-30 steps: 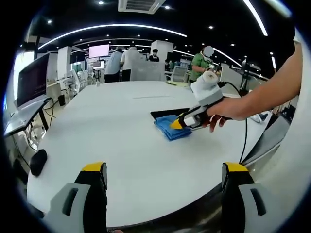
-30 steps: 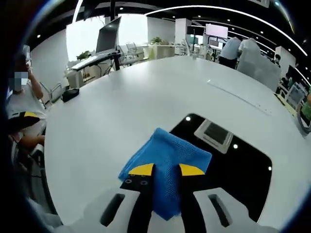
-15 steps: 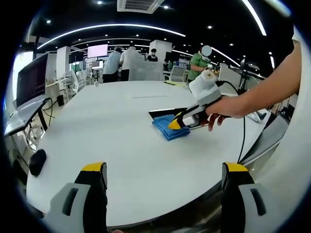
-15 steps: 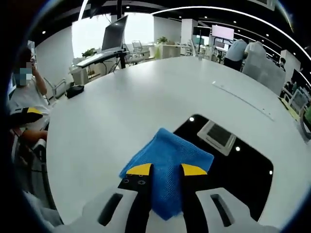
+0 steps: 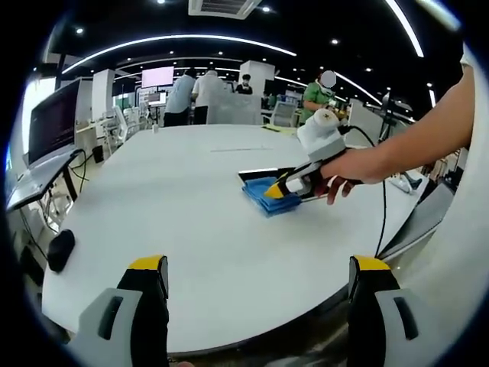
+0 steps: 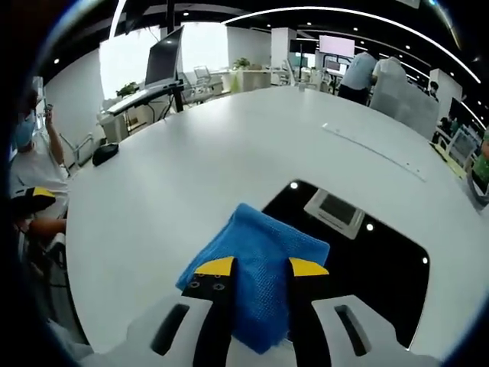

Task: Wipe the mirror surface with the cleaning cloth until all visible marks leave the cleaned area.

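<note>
Right gripper [image 6: 261, 265] low centre in the right gripper view, jaws clamped on the blue cleaning cloth [image 6: 260, 264]. Cloth is bunched between the yellow tips, its far edge lying over the near-left corner of the mirror [image 6: 367, 264]. Mirror lies flat on the white counter [image 6: 191, 168], lower right of that frame, dark surface reflecting ceiling lights and a vent panel. Can't make out any marks on it at this resolution.

Left gripper [image 5: 260, 267] at the bottom of the left gripper view, jaws spread wide with nothing between them, held above the near counter edge well apart from the cloth. Same view: the right gripper sits centre right, held in a hand [image 5: 351, 170], tips down on the cloth at the mirror's near-left edge.

Background: monitor [image 6: 164, 57] on a side desk at upper left of the right gripper view, dark mouse-like object [image 5: 59, 251] at the left of the left gripper view, people standing at the far end of the room.
</note>
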### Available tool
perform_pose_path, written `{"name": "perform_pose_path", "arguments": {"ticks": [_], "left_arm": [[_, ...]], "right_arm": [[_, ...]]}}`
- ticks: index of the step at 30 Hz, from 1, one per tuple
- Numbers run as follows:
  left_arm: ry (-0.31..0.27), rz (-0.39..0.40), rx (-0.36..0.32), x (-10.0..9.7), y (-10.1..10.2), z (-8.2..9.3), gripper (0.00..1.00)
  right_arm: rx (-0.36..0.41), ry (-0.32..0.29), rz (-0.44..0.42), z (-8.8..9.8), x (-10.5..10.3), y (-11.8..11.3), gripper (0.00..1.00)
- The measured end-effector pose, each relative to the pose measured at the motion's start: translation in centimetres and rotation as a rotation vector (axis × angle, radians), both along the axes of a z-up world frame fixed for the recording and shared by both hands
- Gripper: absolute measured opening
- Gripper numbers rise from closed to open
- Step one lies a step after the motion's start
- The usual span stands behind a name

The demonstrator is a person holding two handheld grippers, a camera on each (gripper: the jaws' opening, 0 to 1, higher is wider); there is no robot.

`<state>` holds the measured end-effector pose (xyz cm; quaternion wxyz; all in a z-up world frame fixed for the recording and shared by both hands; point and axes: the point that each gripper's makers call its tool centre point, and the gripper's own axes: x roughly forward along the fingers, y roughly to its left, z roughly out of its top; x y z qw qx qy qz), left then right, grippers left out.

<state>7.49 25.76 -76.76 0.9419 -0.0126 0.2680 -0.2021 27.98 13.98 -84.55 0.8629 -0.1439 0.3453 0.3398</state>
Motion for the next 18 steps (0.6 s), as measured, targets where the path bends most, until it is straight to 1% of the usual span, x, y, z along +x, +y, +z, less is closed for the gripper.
{"name": "perform_pose_path", "arguments": {"ticks": [18], "left_arm": [[0.006, -0.005, 0.003, 0.4, 0.2, -0.1, 0.99]], "right_arm": [[0.005, -0.005, -0.033, 0.0, 1.1, 0.2, 0.22]]}}
